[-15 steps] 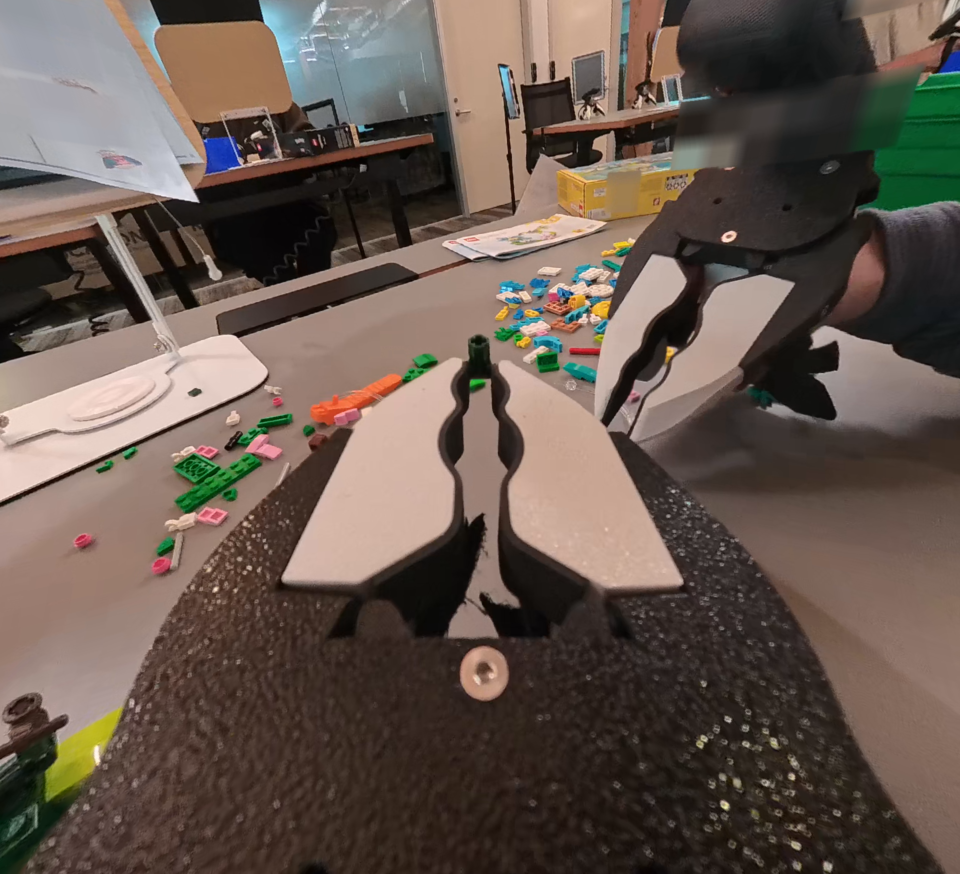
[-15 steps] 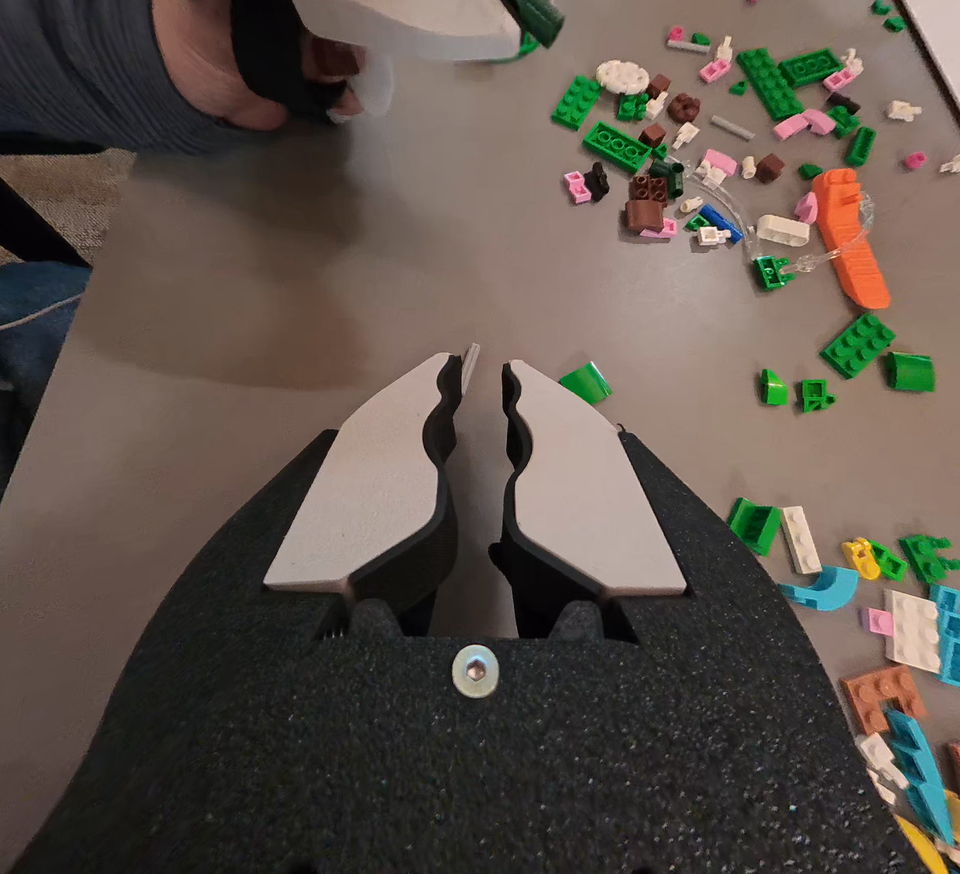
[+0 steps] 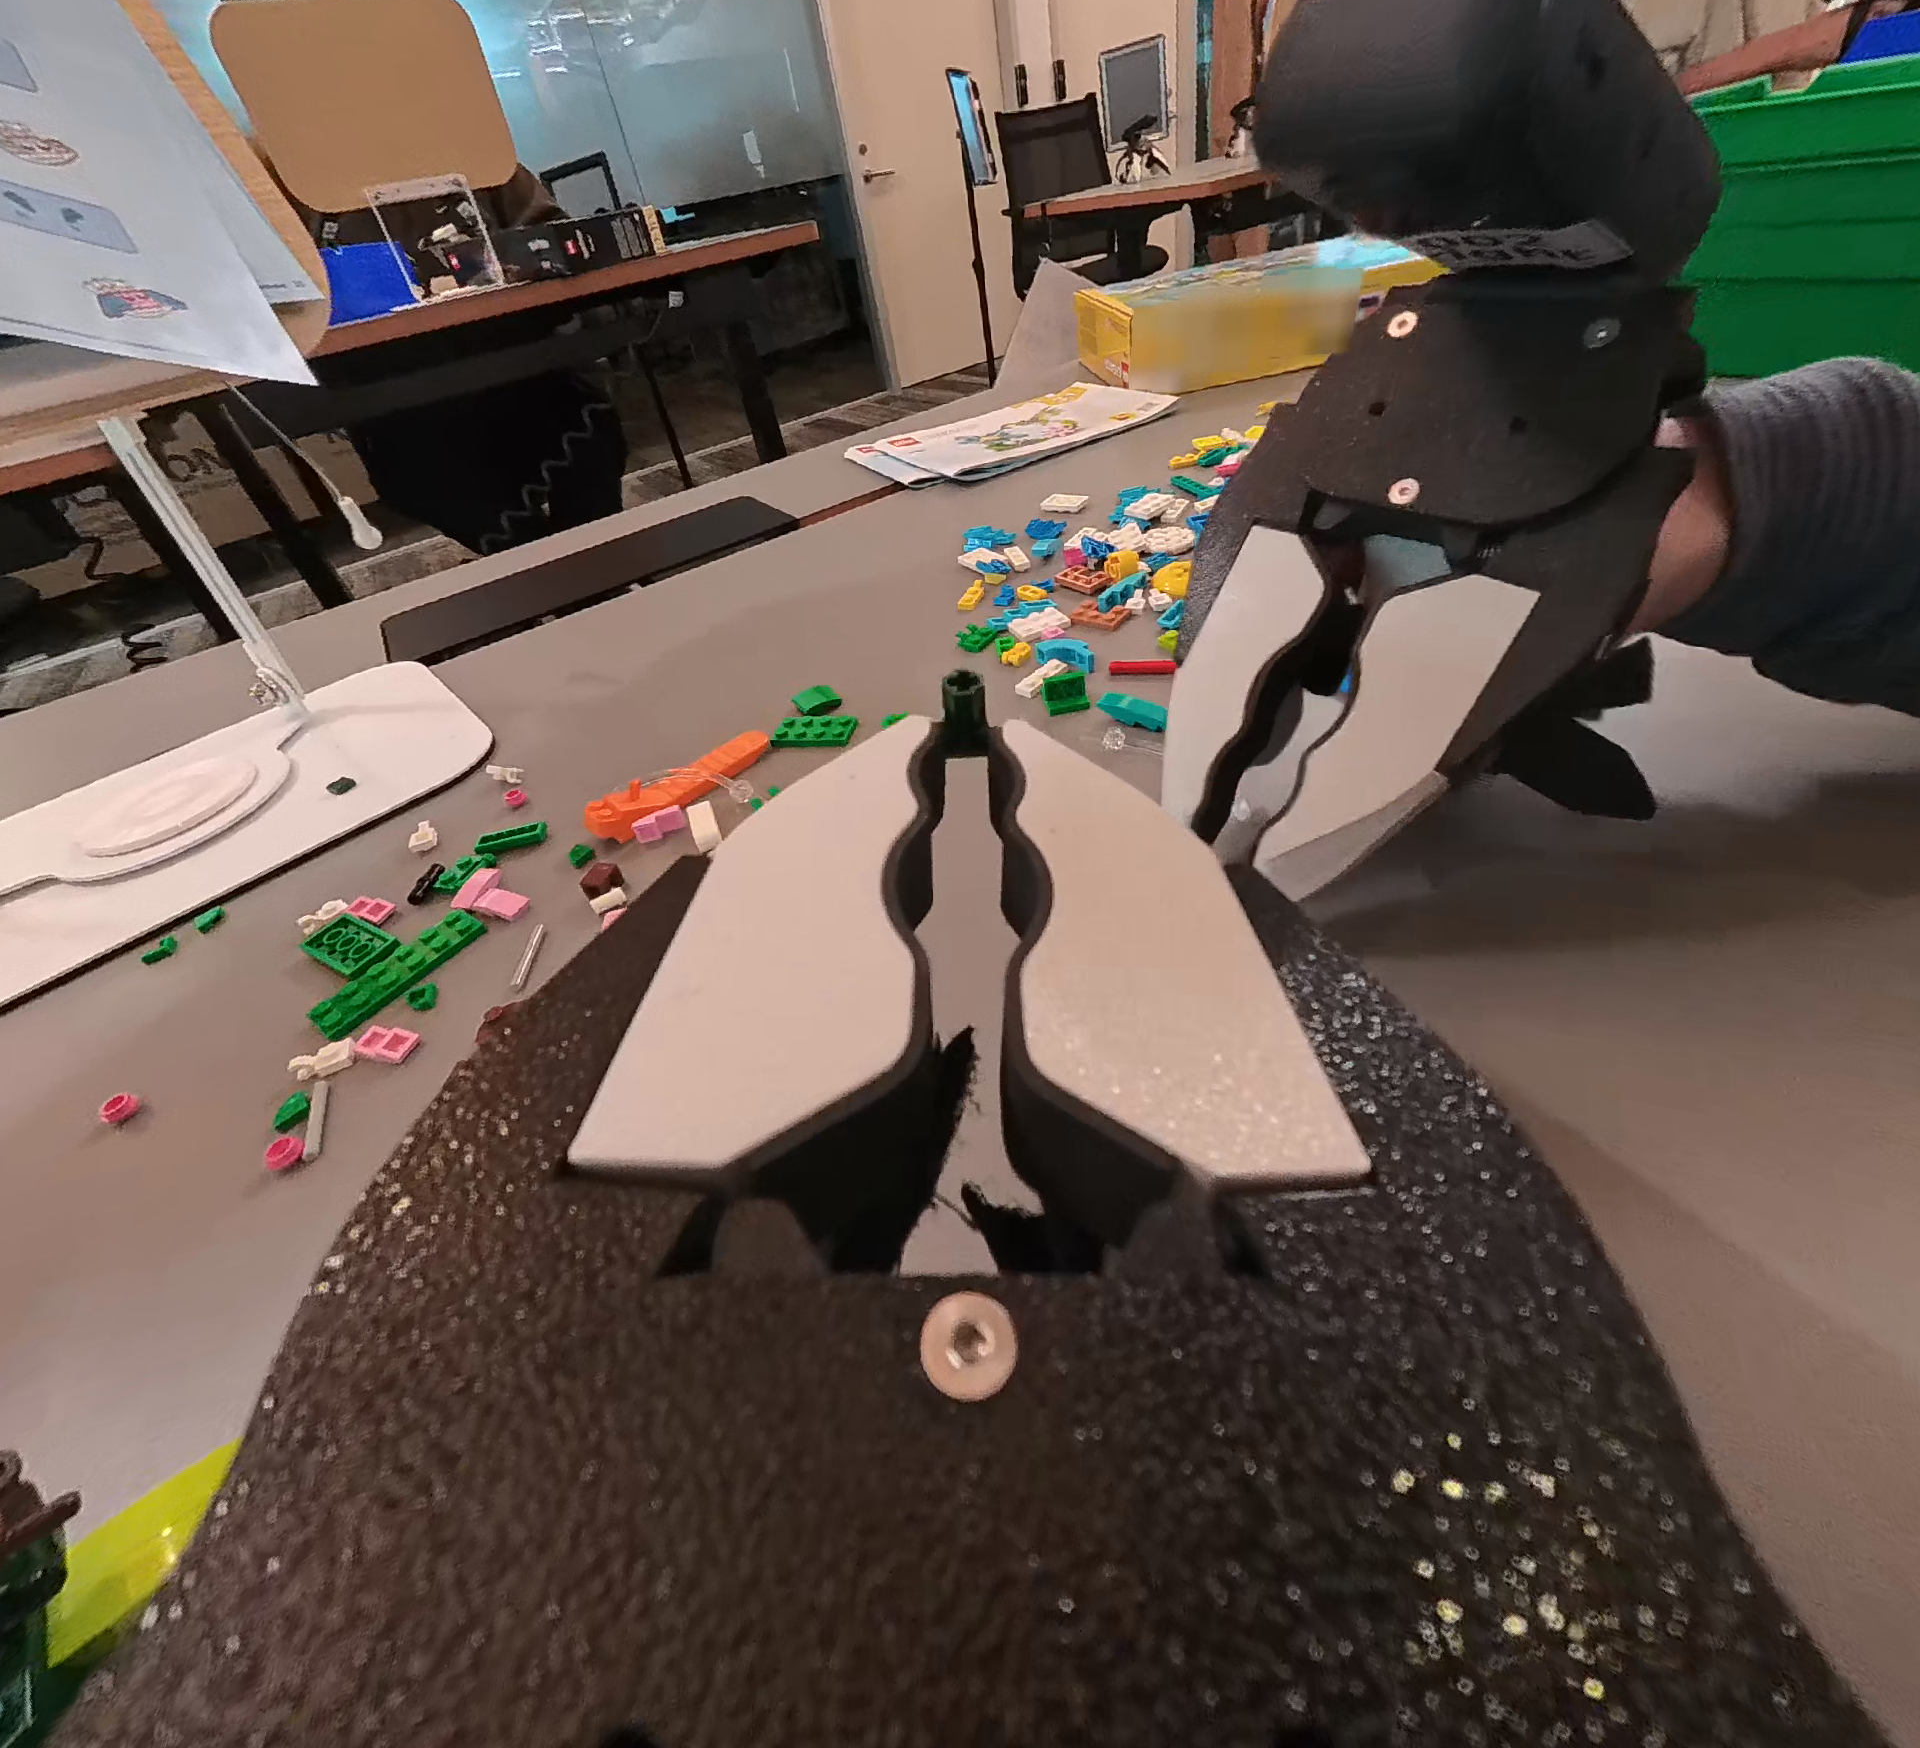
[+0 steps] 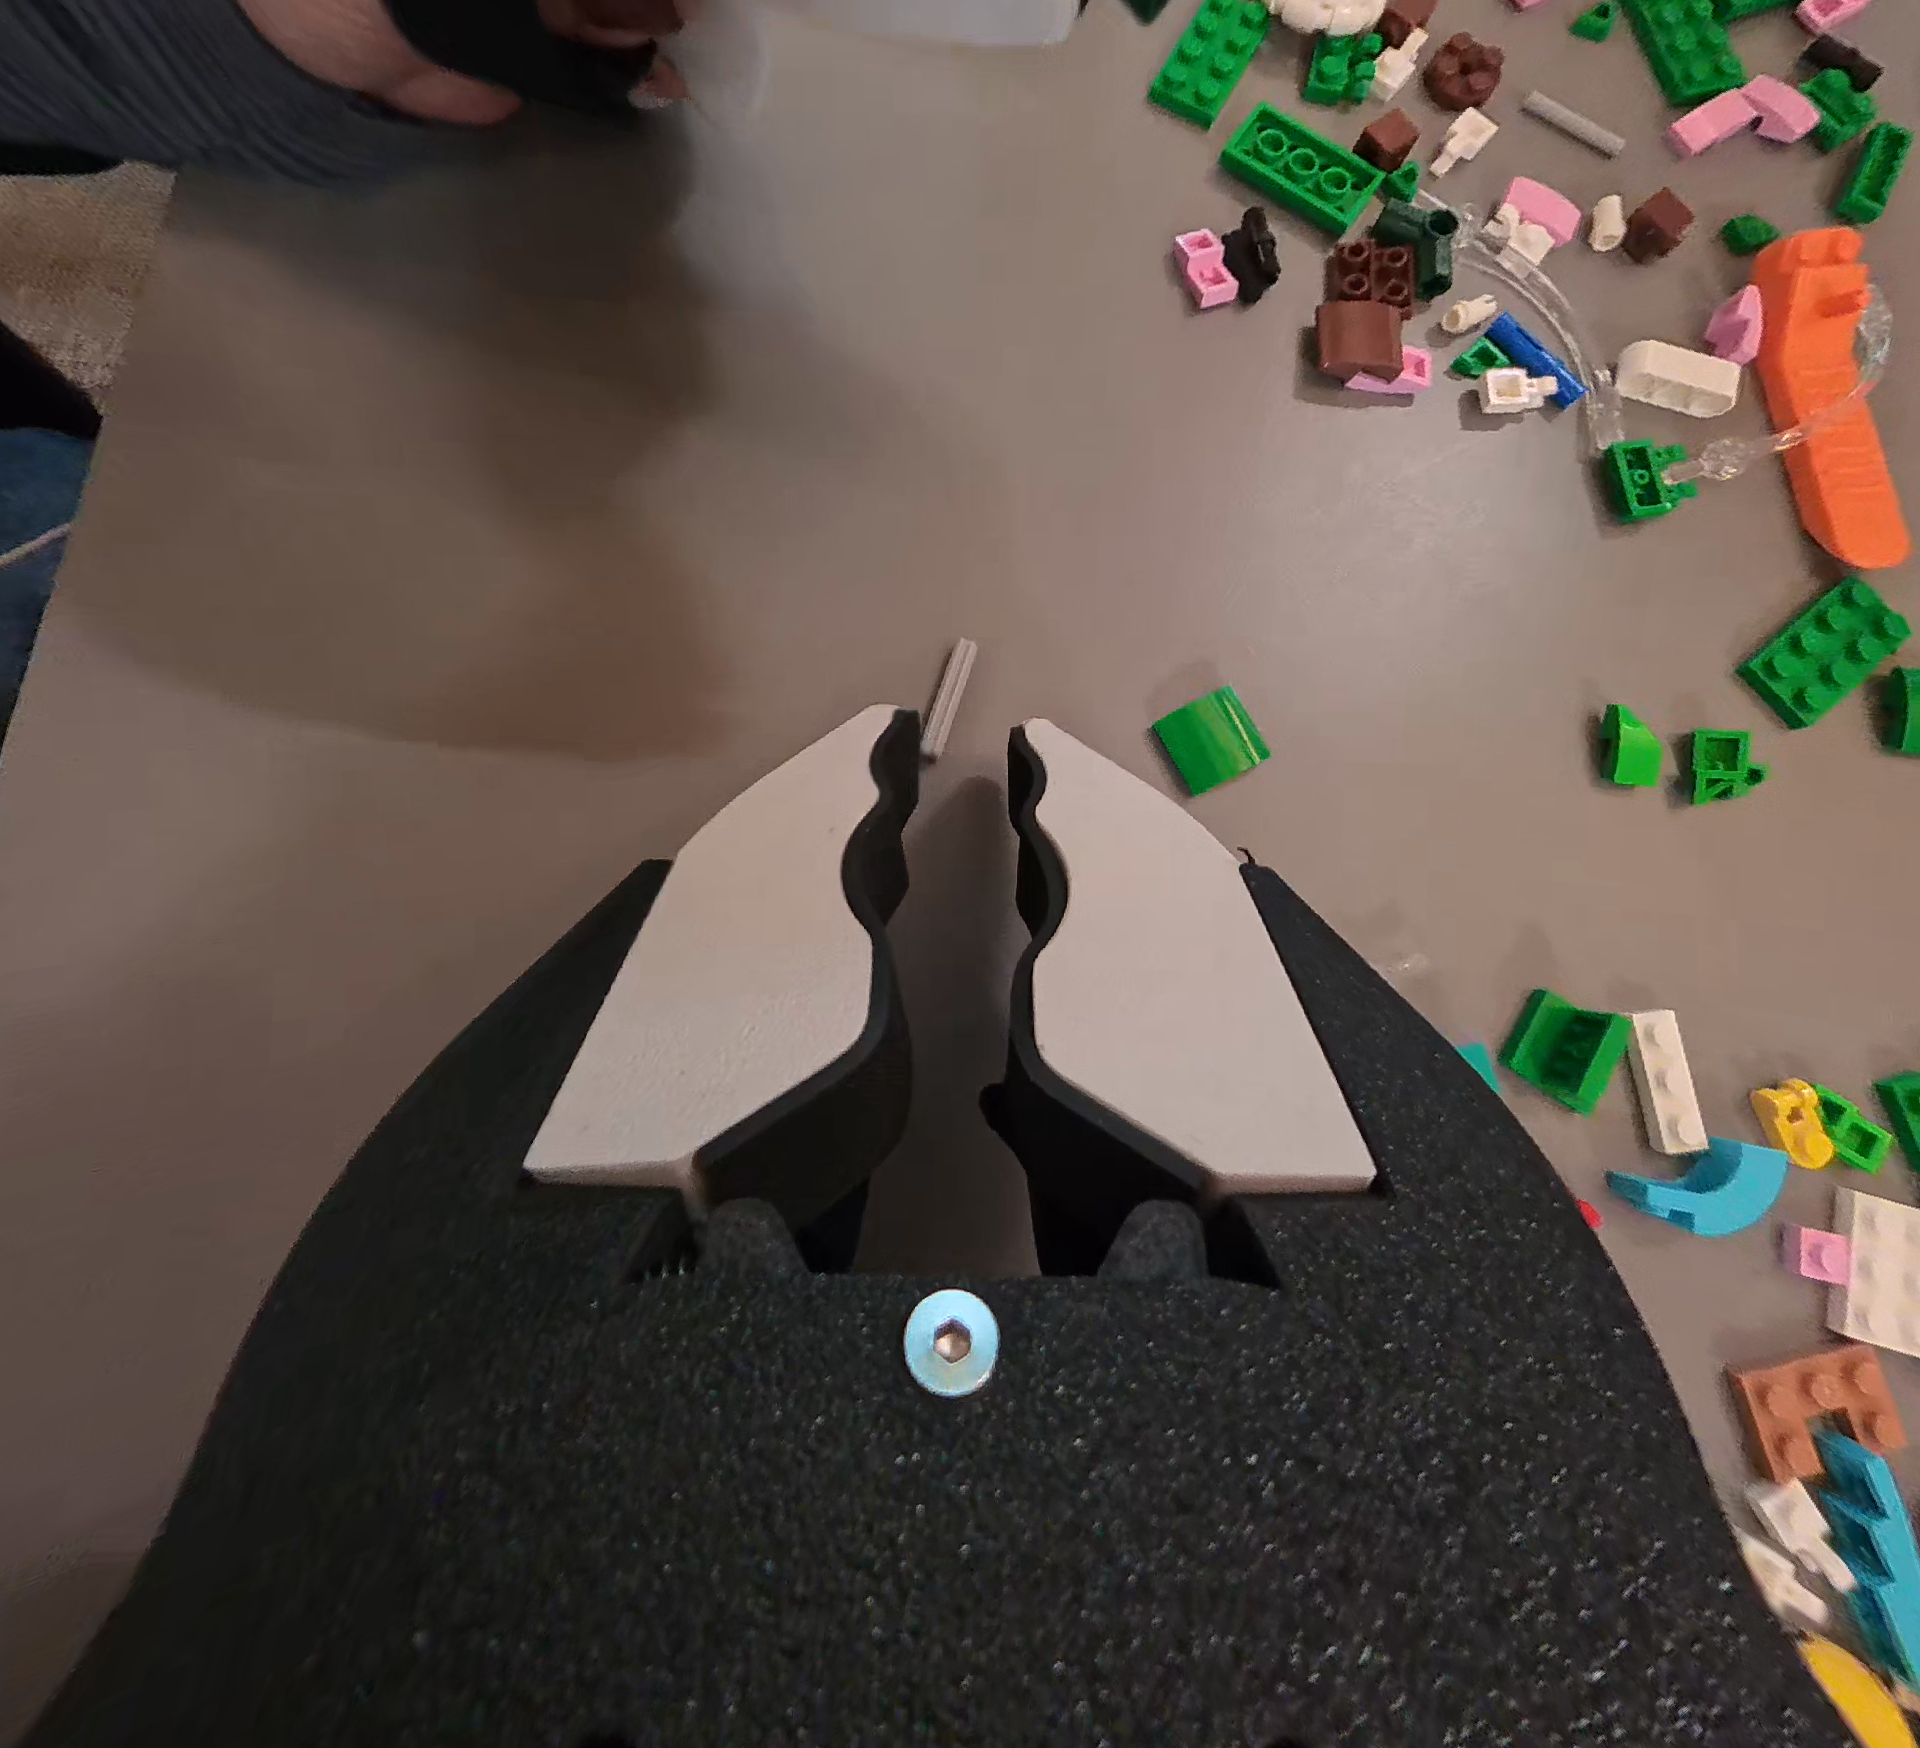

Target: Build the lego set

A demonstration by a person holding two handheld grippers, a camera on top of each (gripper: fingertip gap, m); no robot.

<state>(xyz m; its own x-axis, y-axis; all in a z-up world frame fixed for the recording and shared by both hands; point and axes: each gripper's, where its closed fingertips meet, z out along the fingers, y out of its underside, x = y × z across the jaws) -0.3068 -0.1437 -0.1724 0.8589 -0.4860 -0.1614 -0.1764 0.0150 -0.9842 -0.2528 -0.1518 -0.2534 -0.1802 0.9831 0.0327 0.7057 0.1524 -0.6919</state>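
Pinching dark green piece (image 3: 962, 699): left hand-held gripper (image 3: 964, 742) | right hand-held gripper (image 4: 964, 734): slightly parted, empty

Loose bricks (image 4: 1621, 171) on table (image 4: 623, 472), booklet (image 3: 1008, 436) behind, box (image 3: 1216, 327) farther back

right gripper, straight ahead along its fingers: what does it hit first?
Most likely the small grey axle piece lying just off the tip of one finger of the right gripper. Past it, bare table. Depth is unclear; it may pass just beside it.

green crate (image 3: 1808, 171), office chair (image 3: 1070, 181), perhaps a monitor (image 3: 1132, 83)
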